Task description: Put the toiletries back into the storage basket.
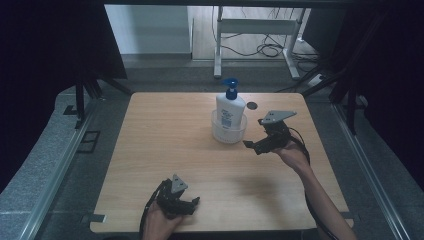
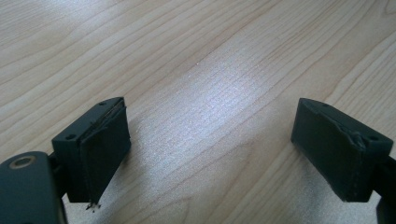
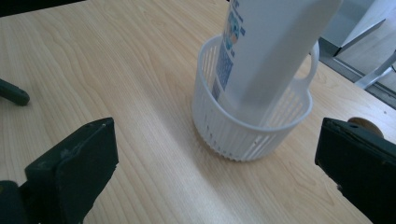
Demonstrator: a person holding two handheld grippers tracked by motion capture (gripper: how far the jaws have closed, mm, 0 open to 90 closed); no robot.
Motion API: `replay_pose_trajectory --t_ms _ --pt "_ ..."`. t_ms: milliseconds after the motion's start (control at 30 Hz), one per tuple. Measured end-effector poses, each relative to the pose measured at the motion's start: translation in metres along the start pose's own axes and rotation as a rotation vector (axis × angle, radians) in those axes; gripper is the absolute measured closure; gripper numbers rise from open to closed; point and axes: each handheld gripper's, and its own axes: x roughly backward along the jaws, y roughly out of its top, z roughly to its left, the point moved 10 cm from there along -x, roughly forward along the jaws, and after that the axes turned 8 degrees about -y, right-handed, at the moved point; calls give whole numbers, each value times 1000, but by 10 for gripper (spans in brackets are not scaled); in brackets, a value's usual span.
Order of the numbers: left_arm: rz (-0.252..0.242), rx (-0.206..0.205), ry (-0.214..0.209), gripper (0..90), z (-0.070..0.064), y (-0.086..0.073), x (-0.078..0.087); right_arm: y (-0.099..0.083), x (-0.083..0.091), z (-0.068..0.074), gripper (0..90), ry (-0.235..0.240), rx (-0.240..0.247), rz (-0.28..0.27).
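A white pump bottle (image 1: 230,106) with a blue pump head stands upright inside a small round white slatted basket (image 1: 228,133) at the far middle of the wooden table (image 1: 165,150). The bottle (image 3: 275,51) and the basket (image 3: 243,126) lie just ahead of my right gripper (image 3: 215,172), whose jaws stand wide apart with nothing between them. In the high view the right gripper (image 1: 252,145) hovers just right of the basket. My left gripper (image 1: 192,204) rests near the table's front edge, open over bare wood (image 2: 210,149).
A dark round hole (image 1: 251,105) sits in the tabletop behind the basket. Metal rails run along both sides of the table. Behind the table stand a white desk frame (image 1: 255,30) and cables on the floor.
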Motion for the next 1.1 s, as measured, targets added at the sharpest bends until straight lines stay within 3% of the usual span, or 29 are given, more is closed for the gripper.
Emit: replay_pose_trajectory --t_ms 600,1100 --pt "0 -1 0 110 0 0 0 -45 19 14 0 -13 -20 34" --pt "0 2 0 110 0 0 0 -90 18 34 0 -11 -38 49"
